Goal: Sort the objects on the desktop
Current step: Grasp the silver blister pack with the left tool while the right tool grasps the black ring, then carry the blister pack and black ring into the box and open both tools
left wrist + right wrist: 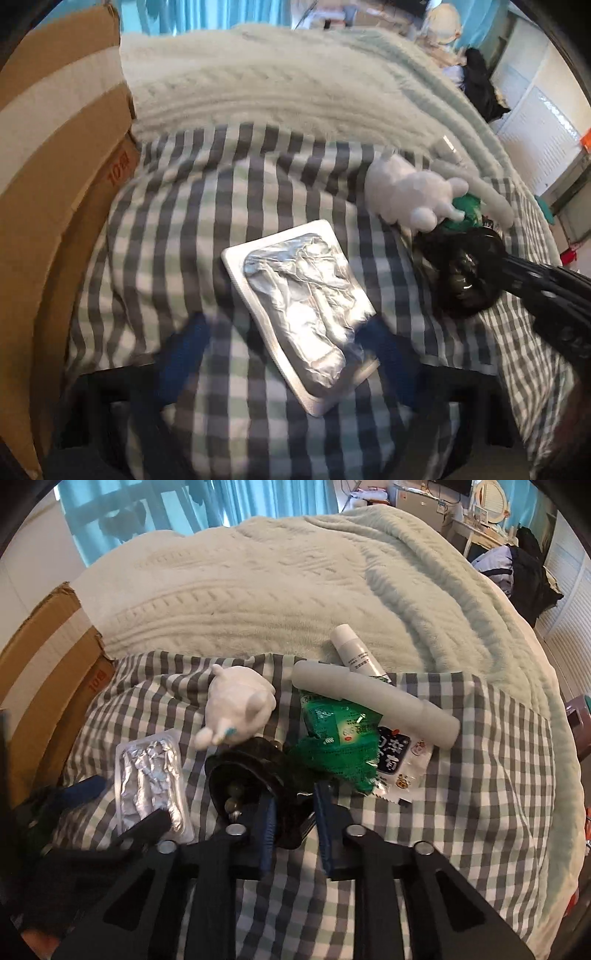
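A silver foil blister pack [301, 308] lies flat on the checked cloth [221, 206], between the blue fingers of my left gripper [291, 354], which is open around its near end. It also shows in the right wrist view [151, 786]. My right gripper [293, 812] is shut on the rim of a round black case [251, 782] holding beads; the case also shows in the left wrist view [461, 269]. A white plush toy [236, 709], a green packet [332, 734], a pale cylinder [376, 701] and a white tube [354, 651] lie beyond.
A cardboard box [55, 192] stands at the left edge of the cloth. A pale green blanket [277, 583] covers the bed behind. A white printed sachet [402, 760] lies by the green packet. Furniture and dark clothes [532, 572] are at the far right.
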A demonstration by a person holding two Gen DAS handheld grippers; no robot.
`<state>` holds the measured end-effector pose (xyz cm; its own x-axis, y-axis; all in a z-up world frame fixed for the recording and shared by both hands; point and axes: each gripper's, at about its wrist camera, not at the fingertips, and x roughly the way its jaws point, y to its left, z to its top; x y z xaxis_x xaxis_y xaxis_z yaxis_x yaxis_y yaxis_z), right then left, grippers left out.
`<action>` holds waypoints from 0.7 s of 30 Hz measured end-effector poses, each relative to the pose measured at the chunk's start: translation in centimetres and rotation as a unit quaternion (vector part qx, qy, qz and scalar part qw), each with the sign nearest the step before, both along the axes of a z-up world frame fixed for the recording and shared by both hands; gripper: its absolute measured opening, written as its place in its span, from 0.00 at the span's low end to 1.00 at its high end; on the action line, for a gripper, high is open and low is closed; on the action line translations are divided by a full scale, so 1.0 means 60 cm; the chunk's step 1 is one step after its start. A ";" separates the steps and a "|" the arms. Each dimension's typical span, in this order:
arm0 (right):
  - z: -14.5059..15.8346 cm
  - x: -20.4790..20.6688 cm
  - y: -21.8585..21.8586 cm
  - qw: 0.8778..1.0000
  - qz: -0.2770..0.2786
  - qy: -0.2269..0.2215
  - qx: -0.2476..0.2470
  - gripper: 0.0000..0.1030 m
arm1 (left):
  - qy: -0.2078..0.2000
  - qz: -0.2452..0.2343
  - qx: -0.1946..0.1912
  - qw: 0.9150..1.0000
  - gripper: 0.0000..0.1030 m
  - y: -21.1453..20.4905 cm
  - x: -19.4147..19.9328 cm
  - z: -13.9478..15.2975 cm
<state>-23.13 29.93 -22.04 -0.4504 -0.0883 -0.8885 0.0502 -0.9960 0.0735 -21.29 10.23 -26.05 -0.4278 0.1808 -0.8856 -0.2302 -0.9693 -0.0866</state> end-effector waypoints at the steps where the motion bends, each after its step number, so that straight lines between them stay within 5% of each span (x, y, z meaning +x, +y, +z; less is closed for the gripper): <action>1: 0.006 0.007 0.005 1.000 -0.003 0.001 -0.006 0.10 | 0.006 -0.014 -0.009 1.000 0.53 0.004 0.001 0.003; 2: 0.011 0.013 0.008 1.000 -0.004 0.004 -0.010 0.08 | 0.012 -0.028 -0.018 0.999 0.47 0.008 0.004 0.008; 3: 0.018 0.019 0.012 1.000 -0.004 0.007 -0.014 0.07 | 0.016 -0.033 -0.016 0.999 0.31 0.006 0.006 0.016; 8: 0.045 0.056 0.024 0.999 -0.011 0.011 -0.032 0.07 | 0.001 -0.027 0.045 0.999 0.17 -0.022 0.005 0.049; 21: 0.098 0.138 -0.007 0.999 -0.001 0.011 -0.051 0.07 | 0.015 -0.058 0.073 0.996 0.08 -0.054 0.077 0.119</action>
